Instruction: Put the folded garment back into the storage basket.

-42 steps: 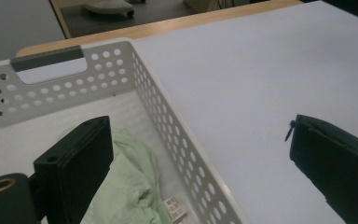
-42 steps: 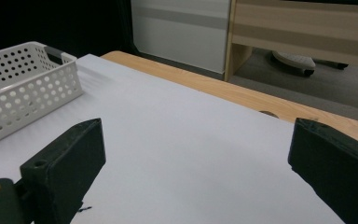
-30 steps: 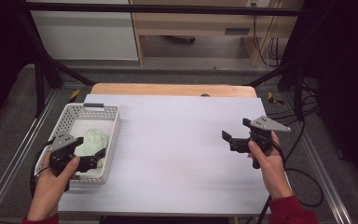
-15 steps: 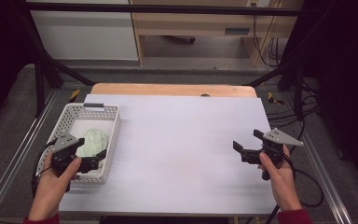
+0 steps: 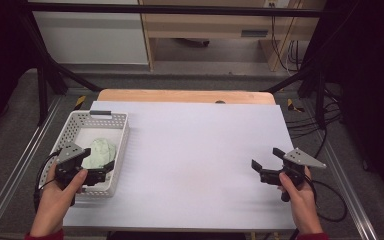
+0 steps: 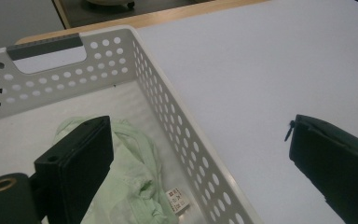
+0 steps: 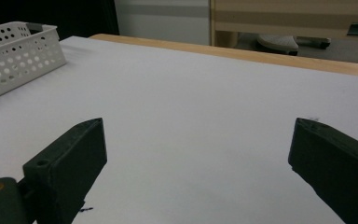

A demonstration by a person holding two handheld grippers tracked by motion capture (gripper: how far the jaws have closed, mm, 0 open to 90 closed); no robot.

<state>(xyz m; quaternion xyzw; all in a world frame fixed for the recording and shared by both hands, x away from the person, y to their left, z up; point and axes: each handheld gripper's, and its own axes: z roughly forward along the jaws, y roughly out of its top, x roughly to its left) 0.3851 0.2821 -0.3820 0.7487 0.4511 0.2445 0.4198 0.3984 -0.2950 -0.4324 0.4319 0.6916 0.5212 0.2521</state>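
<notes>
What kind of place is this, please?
Probably a lab or workshop bench set up for recording. A white-covered table stands inside a dark metal frame, cables lie on the floor, and a person holds a gripper in each hand.

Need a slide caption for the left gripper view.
Open left gripper straddles the perforated basket's wall, one jaw over the green garment.

In the left gripper view, the crumpled pale-green cloth garment [image 6: 135,172] runs off the bottom edge, and 1 black jaw hides its left part. Print on its small white label [image 6: 179,199] is too small to read. The white perforated plastic basket [image 6: 177,126] (near wall especially) is cut off.
</notes>
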